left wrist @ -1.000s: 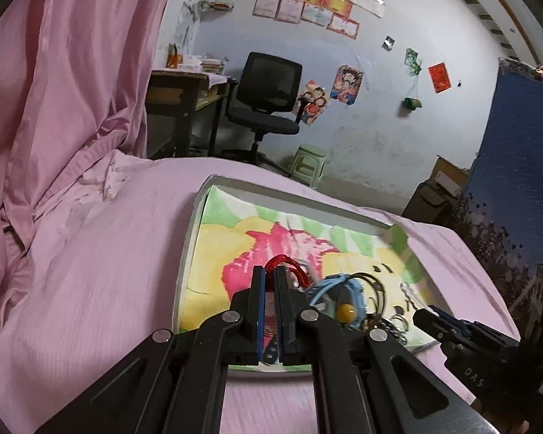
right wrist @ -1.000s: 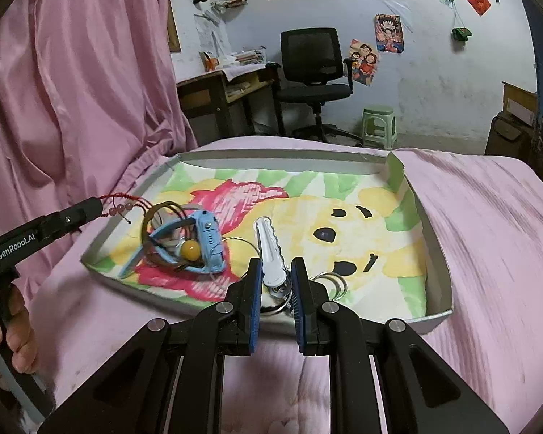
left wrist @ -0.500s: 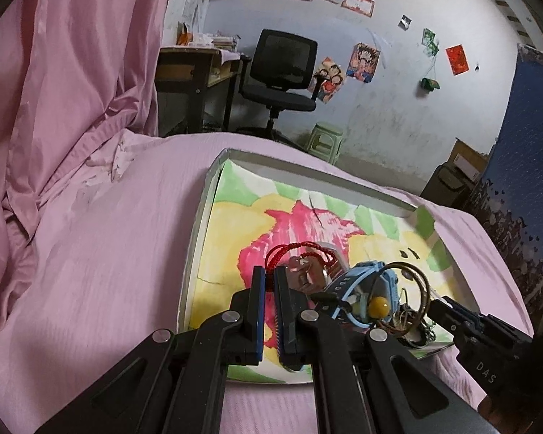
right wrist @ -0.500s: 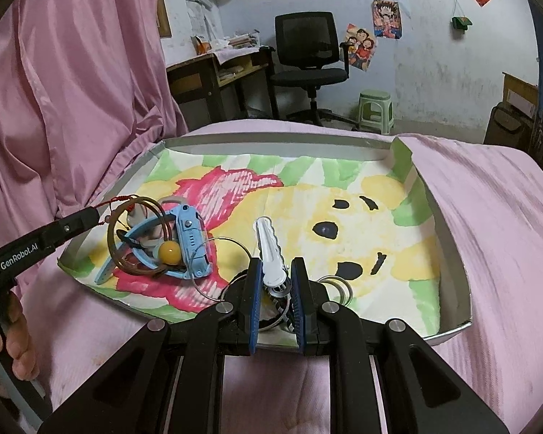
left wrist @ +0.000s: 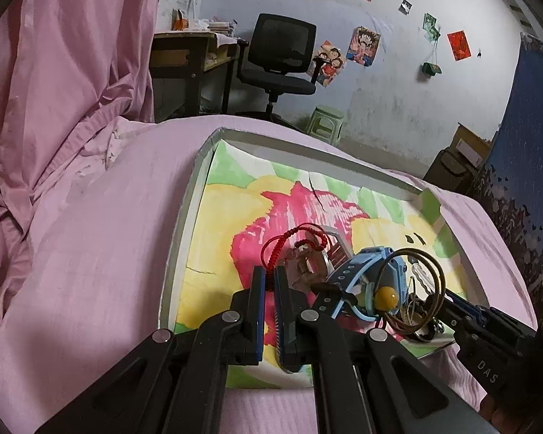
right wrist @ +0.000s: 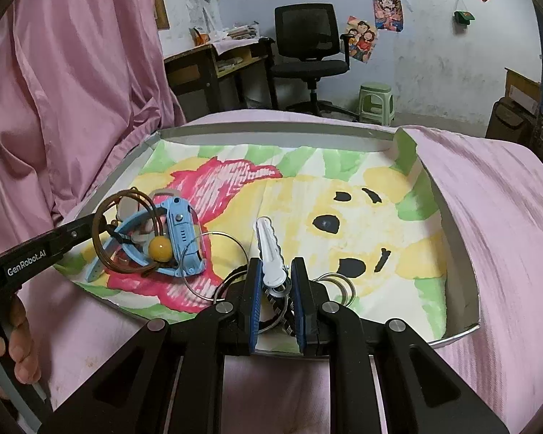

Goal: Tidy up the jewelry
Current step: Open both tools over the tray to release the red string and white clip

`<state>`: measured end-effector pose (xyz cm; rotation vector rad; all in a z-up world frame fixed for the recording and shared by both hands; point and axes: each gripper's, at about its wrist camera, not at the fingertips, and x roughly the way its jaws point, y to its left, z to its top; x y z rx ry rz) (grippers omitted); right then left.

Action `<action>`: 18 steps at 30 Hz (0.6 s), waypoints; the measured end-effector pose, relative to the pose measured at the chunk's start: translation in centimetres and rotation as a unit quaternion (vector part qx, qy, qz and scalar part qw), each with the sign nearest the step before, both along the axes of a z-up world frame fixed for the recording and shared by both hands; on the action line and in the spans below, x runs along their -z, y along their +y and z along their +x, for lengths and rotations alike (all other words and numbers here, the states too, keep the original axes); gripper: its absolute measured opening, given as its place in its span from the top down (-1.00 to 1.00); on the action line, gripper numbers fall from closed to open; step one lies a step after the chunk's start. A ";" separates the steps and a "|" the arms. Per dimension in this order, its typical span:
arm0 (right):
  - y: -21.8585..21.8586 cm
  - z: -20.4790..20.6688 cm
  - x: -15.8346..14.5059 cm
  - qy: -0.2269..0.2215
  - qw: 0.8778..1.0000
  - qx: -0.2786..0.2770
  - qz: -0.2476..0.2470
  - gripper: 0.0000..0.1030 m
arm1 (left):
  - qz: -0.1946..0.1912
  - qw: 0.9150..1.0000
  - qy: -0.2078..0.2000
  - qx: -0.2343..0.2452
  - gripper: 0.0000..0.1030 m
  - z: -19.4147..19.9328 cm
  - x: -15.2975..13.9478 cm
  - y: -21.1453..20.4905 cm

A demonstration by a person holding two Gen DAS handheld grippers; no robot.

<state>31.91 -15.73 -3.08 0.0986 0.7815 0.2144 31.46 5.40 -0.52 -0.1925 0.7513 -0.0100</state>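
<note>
Left gripper [left wrist: 269, 282]: fingers narrow, pinching a red braided cord bracelet [left wrist: 293, 242]. Right gripper [right wrist: 277, 282]: fingers narrow, clamping a white scalloped plastic hair clip [right wrist: 269, 249] over the shallow painted-paper tray [right wrist: 271, 132].

Right gripper [right wrist: 277, 285] jaws part-closed around white hair clip [right wrist: 268, 249], contact unclear. Tray [right wrist: 452, 217] on pink bed [right wrist: 496, 195]. At 9 o'clock: blue watch [right wrist: 179, 238], brown hoop [right wrist: 126, 231], left gripper [right wrist: 87, 226] tip touching hoop
</note>
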 end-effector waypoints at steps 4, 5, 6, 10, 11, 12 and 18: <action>0.2 0.1 0.3 0.006 1.000 -0.003 -0.003 0.72 | 0.003 1.000 0.004 0.000 0.90 0.1 0.1 0.0; 0.2 0.2 0.4 0.007 1.000 -0.003 -0.003 0.72 | 0.005 1.000 0.005 0.000 0.90 0.1 0.1 -0.1; 0.2 0.2 0.4 0.009 1.000 -0.004 -0.003 0.72 | 0.006 1.000 0.006 0.002 0.90 0.1 0.2 -0.1; 0.1 0.1 0.5 0.011 1.000 -0.003 -0.004 0.72 | 0.007 1.000 0.004 0.003 0.90 0.1 0.2 -0.1; 0.1 0.2 0.5 0.012 1.000 -0.003 -0.003 0.72 | 0.008 1.000 0.003 0.002 0.90 0.0 0.3 -0.1; 0.1 0.2 0.6 0.014 1.000 -0.004 -0.003 0.72 | 0.009 1.000 0.004 0.002 0.90 0.0 0.3 -0.1; 0.0 0.1 0.6 0.017 1.000 -0.005 0.000 0.71 | 0.015 1.000 0.008 0.004 0.88 -0.3 0.4 -0.2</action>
